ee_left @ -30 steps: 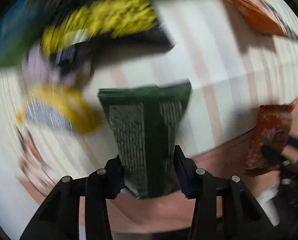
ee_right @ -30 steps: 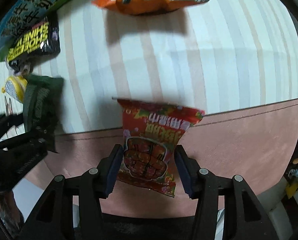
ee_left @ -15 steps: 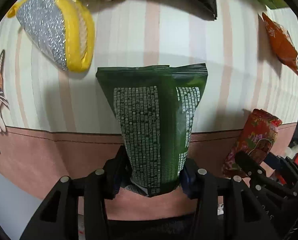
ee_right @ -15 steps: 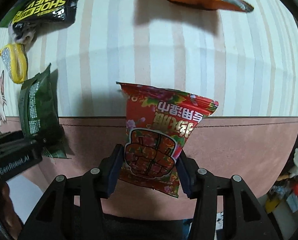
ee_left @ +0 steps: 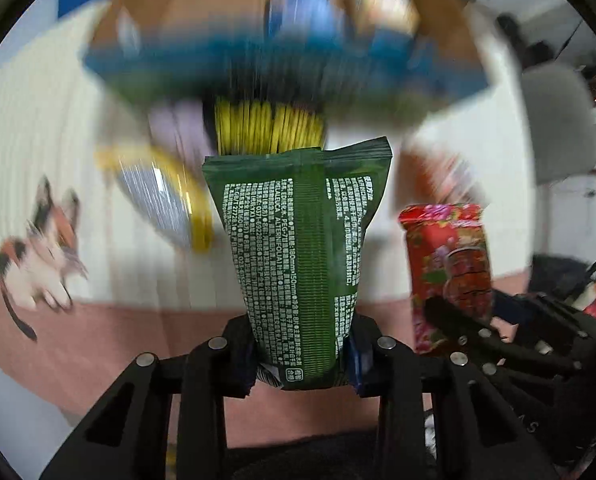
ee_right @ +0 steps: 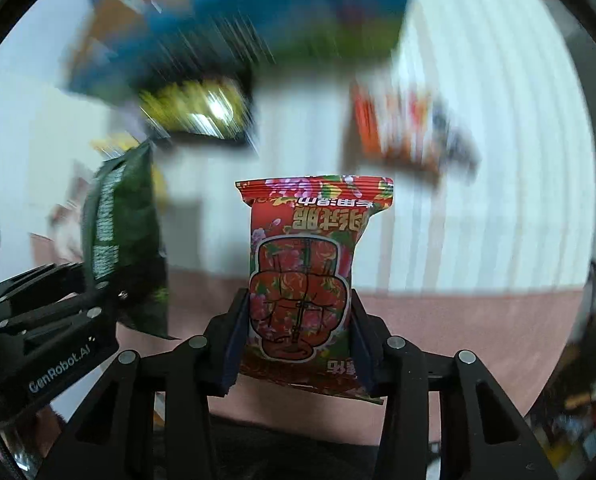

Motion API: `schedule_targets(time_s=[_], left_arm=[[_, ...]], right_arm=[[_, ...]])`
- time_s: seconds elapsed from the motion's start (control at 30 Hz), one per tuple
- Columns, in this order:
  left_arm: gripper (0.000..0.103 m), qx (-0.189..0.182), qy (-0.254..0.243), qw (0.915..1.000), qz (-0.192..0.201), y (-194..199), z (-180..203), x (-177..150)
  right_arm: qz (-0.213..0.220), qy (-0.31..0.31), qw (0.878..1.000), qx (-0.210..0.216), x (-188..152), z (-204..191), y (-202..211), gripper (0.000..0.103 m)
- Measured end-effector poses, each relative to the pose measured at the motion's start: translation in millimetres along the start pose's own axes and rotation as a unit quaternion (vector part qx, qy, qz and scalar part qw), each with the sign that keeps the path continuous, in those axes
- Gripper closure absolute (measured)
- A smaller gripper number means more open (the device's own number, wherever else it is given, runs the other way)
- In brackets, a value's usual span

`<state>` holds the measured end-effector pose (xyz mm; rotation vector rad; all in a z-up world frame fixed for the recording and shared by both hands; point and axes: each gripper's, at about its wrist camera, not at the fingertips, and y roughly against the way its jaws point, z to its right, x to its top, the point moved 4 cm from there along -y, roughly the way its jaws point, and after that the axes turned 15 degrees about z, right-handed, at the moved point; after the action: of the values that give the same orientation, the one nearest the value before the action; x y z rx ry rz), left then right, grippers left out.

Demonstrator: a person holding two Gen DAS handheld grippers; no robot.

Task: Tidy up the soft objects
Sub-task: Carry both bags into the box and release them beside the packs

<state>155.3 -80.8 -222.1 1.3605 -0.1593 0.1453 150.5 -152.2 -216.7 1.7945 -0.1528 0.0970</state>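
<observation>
My left gripper (ee_left: pixel 302 354) is shut on a dark green packet (ee_left: pixel 298 248) with white print, held upright above the striped cloth (ee_left: pixel 37 140). My right gripper (ee_right: pixel 295 348) is shut on a red flowered packet (ee_right: pixel 304 276), also held upright. Each view shows the other hand: the red packet (ee_left: pixel 450 264) at the right of the left wrist view, the green packet (ee_right: pixel 117 232) at the left of the right wrist view. The background is blurred by motion.
Blurred on the cloth lie a yellow and silver pouch (ee_left: pixel 165 200), a black and yellow packet (ee_left: pixel 269 128), an orange packet (ee_right: pixel 410 132) and a large blue and green bag (ee_left: pixel 281 68). A brown box (ee_left: pixel 257 0) stands behind. A cat print (ee_left: pixel 41 240) marks the cloth.
Both grippers have tilted up and lifted with their packets still held; the far bag and box have come into view, and the scene now blurs.
</observation>
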Motion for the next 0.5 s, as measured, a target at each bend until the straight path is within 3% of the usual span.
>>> schedule_targets(time_s=[0.13,0.23,0.37,0.5], left_arm=[[0.072,-0.016,0.003,0.999,0.042,48,-1,73],[0.072,0.008,0.002,0.998,0.063,57,-25,138],[0.072,0.041,0.013,0.9977,0.053,33,-53,198],[0.072,0.059,0.023,0.9978,0.02,-3,-74,226]], right_arm=[[0.053,0.014,0.998,0.032,62,-22,54,0.055],[0.077,0.024,0.996,0.038,117,-33,70,0.055],[0.073,0.023,0.997,0.022,185,-30,56,0.055],[0.051,0.013,0.999,0.009,225,-26,13,0.055]])
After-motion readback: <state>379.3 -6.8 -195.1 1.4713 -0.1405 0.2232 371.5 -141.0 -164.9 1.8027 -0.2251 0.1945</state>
